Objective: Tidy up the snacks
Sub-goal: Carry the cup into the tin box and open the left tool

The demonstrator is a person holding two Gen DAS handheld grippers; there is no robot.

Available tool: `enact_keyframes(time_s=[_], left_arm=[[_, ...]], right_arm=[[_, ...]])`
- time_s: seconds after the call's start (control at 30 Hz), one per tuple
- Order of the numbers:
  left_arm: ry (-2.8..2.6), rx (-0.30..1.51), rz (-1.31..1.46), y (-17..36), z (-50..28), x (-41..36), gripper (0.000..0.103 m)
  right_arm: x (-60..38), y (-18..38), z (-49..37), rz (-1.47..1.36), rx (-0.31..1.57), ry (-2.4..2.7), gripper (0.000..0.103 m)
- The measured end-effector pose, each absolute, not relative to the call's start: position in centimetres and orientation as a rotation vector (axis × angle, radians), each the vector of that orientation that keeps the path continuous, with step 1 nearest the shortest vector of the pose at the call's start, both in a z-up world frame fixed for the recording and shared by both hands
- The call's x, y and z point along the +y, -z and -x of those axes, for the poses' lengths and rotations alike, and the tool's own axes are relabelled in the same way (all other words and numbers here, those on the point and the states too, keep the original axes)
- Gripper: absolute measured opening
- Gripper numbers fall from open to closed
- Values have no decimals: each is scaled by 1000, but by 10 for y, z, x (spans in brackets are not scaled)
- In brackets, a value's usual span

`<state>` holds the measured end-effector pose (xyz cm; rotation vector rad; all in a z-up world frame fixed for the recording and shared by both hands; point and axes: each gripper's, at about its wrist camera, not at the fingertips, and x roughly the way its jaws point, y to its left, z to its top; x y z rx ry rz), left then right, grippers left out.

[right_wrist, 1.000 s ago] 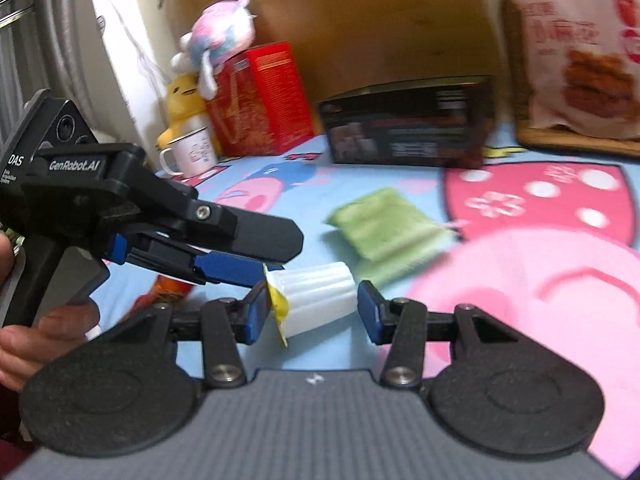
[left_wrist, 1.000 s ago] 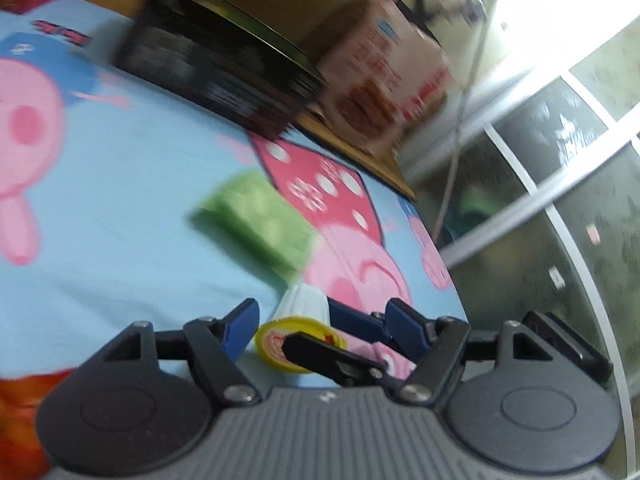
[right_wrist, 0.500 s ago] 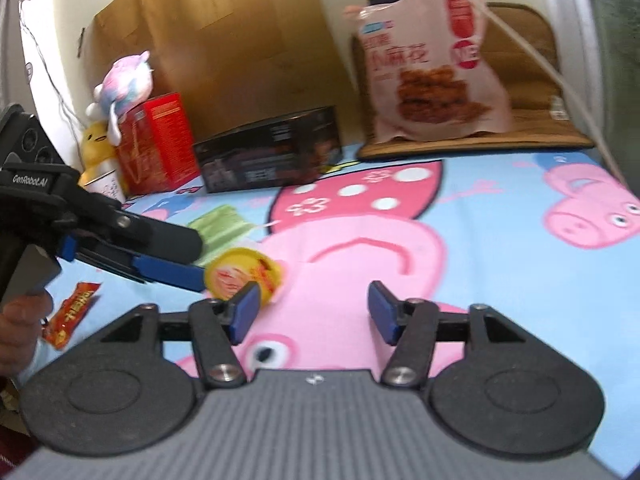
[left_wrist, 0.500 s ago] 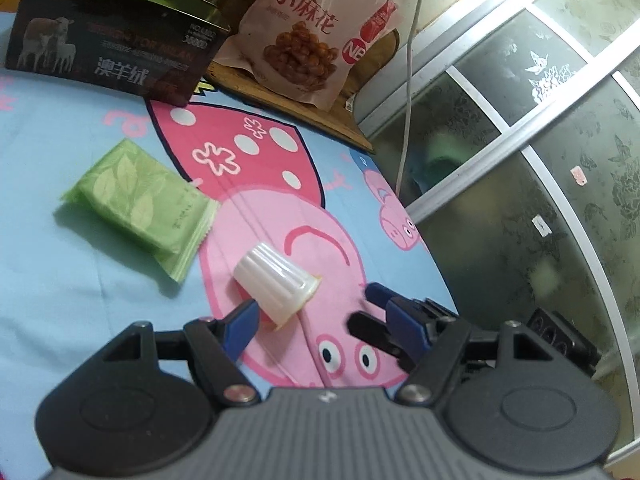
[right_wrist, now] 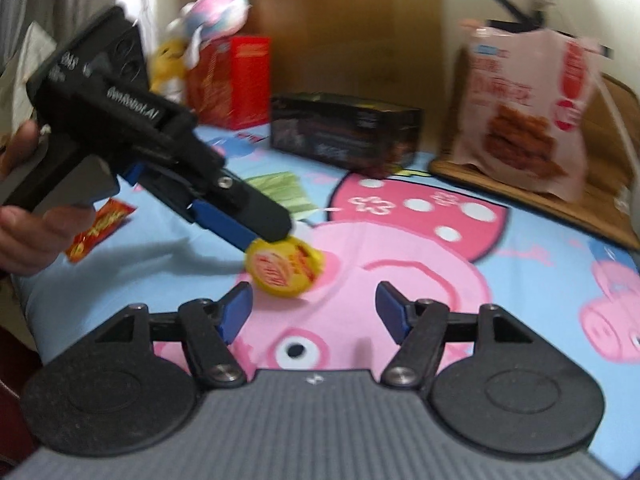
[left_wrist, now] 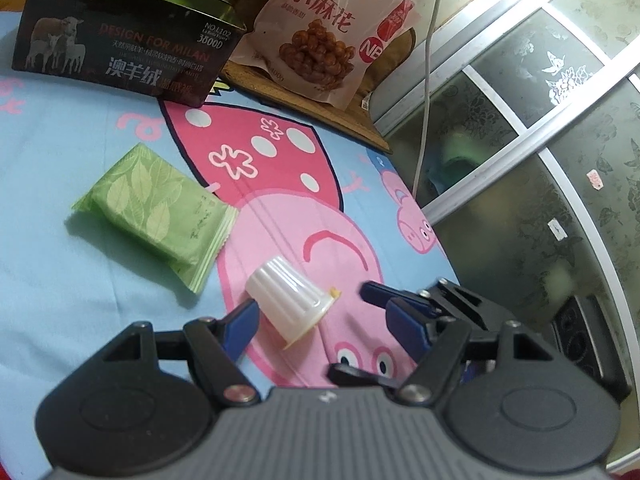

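Jelly cup (left_wrist: 290, 307) lies between both open grippers.

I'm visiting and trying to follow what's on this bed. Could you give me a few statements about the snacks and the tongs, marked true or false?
1. The jelly cup lies on its side on the cartoon sheet. True.
2. The right tongs are clamped on the jelly cup. False: they stand open, with the cup ahead of them.
3. The green packet lies flat on the sheet beside the cup. True.
4. The black box rests on top of the green packet. False: it stands apart, farther back.
5. The left tongs are open. True.
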<state>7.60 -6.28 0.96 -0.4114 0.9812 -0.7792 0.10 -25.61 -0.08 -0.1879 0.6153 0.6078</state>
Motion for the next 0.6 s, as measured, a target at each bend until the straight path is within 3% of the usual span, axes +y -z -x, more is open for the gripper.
enact_keyframes(time_s=[0.1,0.13,0.2,0.23,0.27,0.6], left_arm=[[775,989,408,-9,-79,-63,69],[775,995,410,-7,-80,-64,62],[772,1016,407,-1,-84,-65,48],[762,1025,403,1,-85,-66,45],[763,1021,401,2,-85,-65,44],[825,868,386,-53,-91,-51,46]], right_arm=[[-244,7,-9,214,630,-653,70],[-241,10,-12,219,631,-663,69],[-235,16,-16,218,630,-682,60],[-233,16,-16,220,613,-676,51],[-232,14,-18,218,611,-662,47],[-230,-34,-23,198,477,-626,46]])
